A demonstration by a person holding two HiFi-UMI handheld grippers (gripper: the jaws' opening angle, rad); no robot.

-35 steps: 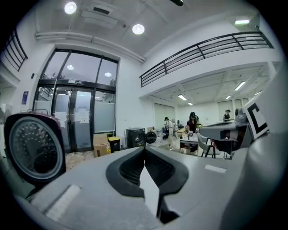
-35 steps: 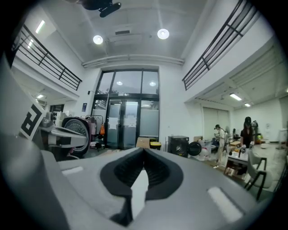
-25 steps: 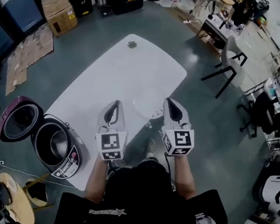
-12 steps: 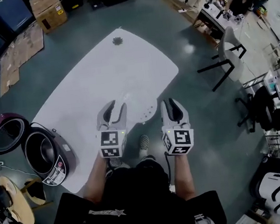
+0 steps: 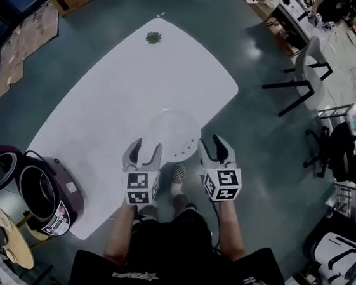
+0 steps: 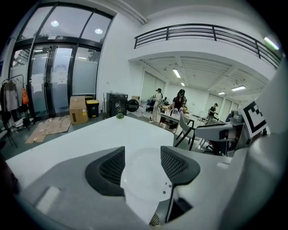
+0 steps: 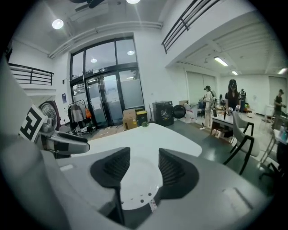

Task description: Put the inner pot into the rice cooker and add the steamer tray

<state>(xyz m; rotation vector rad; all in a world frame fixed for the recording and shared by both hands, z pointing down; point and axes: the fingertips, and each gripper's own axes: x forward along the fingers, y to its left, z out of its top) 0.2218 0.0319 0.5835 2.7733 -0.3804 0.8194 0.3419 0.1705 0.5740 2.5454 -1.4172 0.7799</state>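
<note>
Fingers [image 6: 108, 170] just opened, steamer tray [image 6: 141, 176] beyond

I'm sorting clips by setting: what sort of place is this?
Likely an open lab or workshop hall, not a kitchen: cluttered desks and chairs, a cardboard box by tall glass doors, a mezzanine railing overhead.

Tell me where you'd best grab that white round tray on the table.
Take the steamer tray by its thin outer rim, at its left and right sides, coming from the near edge of the table, where it lies. It is a flat, shallow disc, so probably only the rim can be pinched.
</note>
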